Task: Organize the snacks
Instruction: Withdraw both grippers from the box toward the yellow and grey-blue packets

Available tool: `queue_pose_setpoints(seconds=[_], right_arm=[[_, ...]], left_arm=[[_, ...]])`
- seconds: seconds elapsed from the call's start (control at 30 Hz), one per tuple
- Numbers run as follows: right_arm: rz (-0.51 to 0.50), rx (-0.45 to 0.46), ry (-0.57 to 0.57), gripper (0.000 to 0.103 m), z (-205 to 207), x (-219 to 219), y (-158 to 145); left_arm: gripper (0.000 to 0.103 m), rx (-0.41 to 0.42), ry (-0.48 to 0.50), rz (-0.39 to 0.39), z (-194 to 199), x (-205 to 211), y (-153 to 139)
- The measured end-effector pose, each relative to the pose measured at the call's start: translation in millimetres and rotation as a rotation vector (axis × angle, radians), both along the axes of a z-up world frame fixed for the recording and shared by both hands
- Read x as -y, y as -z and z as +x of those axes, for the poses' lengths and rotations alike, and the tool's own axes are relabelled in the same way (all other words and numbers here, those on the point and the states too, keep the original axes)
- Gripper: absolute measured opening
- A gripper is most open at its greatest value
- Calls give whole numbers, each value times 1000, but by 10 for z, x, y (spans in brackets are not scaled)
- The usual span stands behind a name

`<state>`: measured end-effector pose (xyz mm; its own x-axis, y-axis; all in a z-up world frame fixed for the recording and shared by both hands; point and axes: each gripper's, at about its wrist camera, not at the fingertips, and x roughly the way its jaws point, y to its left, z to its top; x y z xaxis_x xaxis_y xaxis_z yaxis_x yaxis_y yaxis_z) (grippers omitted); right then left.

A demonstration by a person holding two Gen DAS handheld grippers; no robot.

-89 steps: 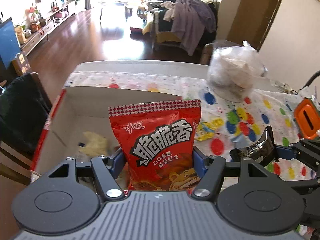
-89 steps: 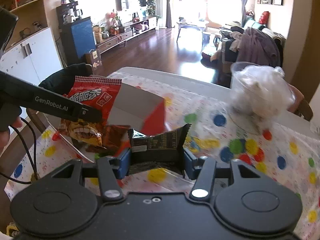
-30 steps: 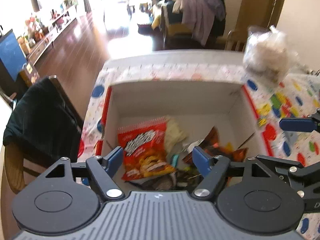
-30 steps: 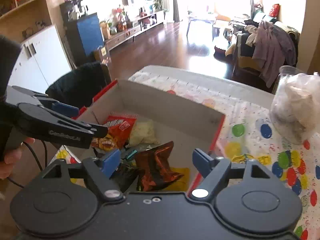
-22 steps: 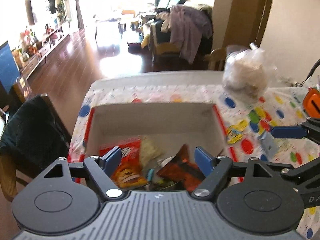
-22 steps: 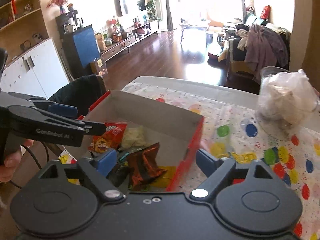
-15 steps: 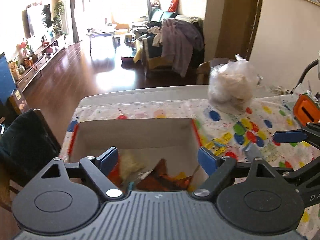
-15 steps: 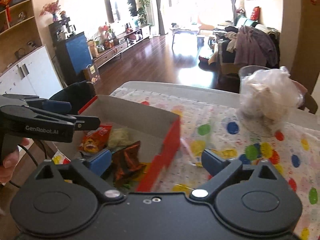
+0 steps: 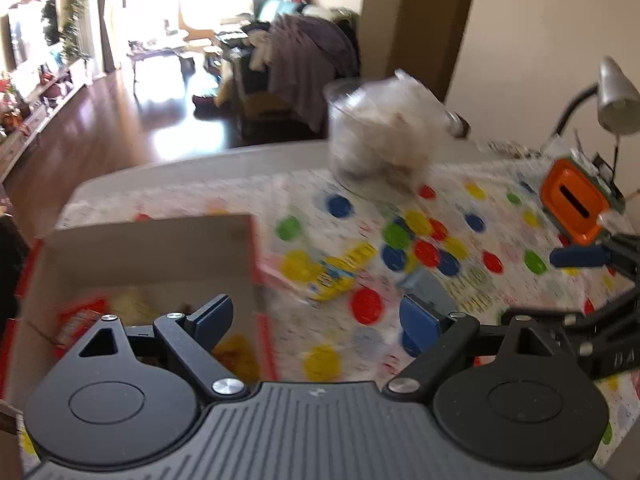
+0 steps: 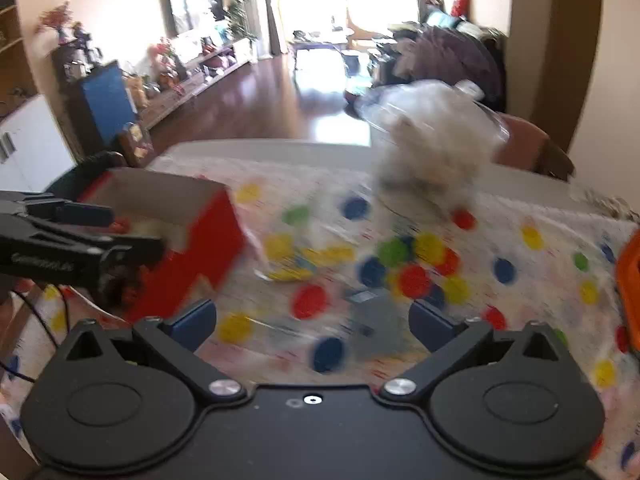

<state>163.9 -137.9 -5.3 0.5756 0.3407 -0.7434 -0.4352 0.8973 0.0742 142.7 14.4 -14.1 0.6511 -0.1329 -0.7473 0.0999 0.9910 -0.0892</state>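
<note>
The red-sided cardboard box (image 9: 140,248) stands at the table's left, with a red snack bag (image 9: 80,320) and other packets blurred inside. My left gripper (image 9: 320,316) hangs over the box's right wall and the tablecloth; its jaws are opening and hold nothing. My right gripper (image 10: 314,320) is over the dotted cloth to the right of the box (image 10: 200,248), jaws opening and empty. A grey packet (image 10: 372,320) lies on the cloth below, between its fingers. A yellow packet (image 10: 304,260) lies just beyond it. The grey packet (image 9: 424,284) also shows in the left view.
A clear tub with a white plastic bag (image 9: 380,136) stands at the table's far side. An orange container (image 9: 576,204) and a desk lamp (image 9: 616,100) are at the right. The table's far edge (image 10: 280,148) drops to the living room floor.
Both grippers dropped their snack bags into the box, then swung right, away from it and over the dotted cloth. Both pairs of jaws have widened.
</note>
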Motion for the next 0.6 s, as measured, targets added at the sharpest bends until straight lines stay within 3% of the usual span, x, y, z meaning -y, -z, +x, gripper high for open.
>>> queue_pose_setpoints(seconds=[0.27,0.6], right_arm=[[-30,-54,53,103,271,548,253],[-104,-87,-150,103,538,507,604]], left_arm=[[91,-87,15,6,222,537,311],[91,-152,171,113,817,688,538]])
